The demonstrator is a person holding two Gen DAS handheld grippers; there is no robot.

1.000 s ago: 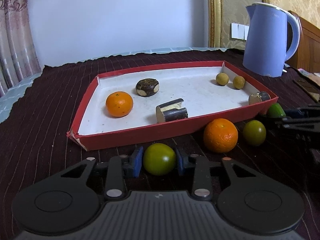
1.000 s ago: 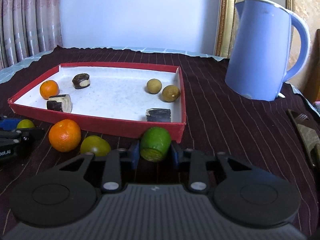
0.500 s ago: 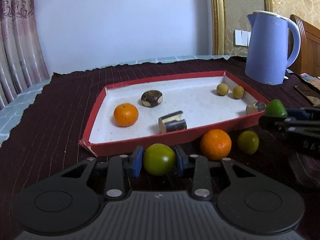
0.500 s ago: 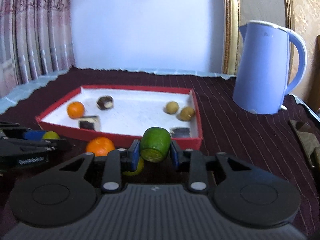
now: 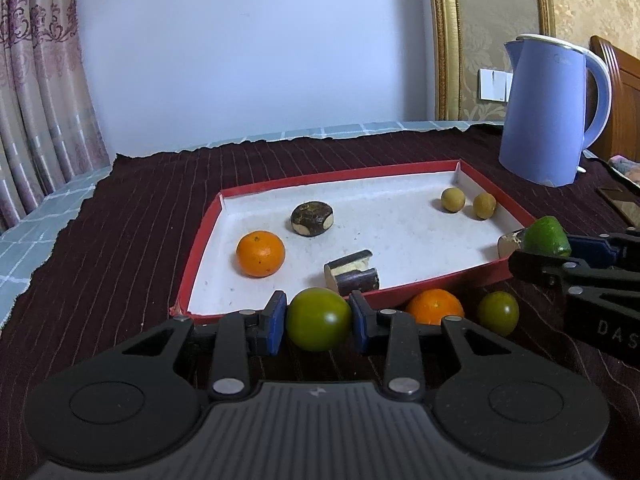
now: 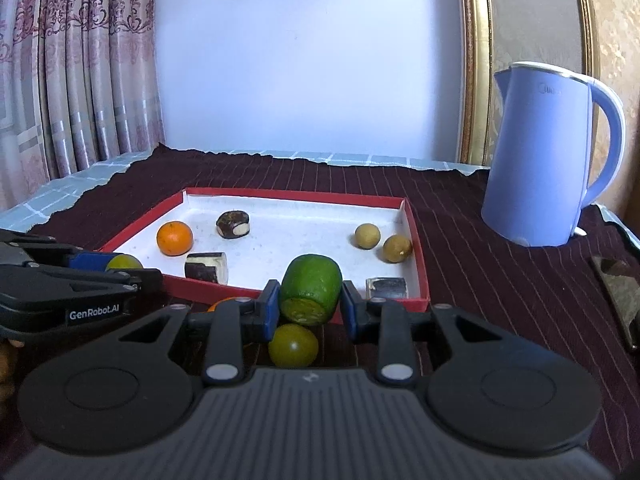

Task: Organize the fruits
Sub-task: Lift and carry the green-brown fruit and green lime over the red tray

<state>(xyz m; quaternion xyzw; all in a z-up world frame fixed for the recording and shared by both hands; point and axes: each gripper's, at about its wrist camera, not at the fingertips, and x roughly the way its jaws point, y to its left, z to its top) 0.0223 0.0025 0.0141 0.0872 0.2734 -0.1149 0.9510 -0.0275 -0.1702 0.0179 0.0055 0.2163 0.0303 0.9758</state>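
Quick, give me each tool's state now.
Left tool: closed on the round olive-green fruit.
Right tool: closed on the bright green cut-ended lime.

Soft daylight, sharp focus, fisheye-bent edges

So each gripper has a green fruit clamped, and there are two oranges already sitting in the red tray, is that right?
Not quite: only one orange sits in the red tray; the other orange lies on the cloth outside its near wall, as the left wrist view shows. The rest holds: the left gripper clamps a green tomato and the right gripper a cut green lime.
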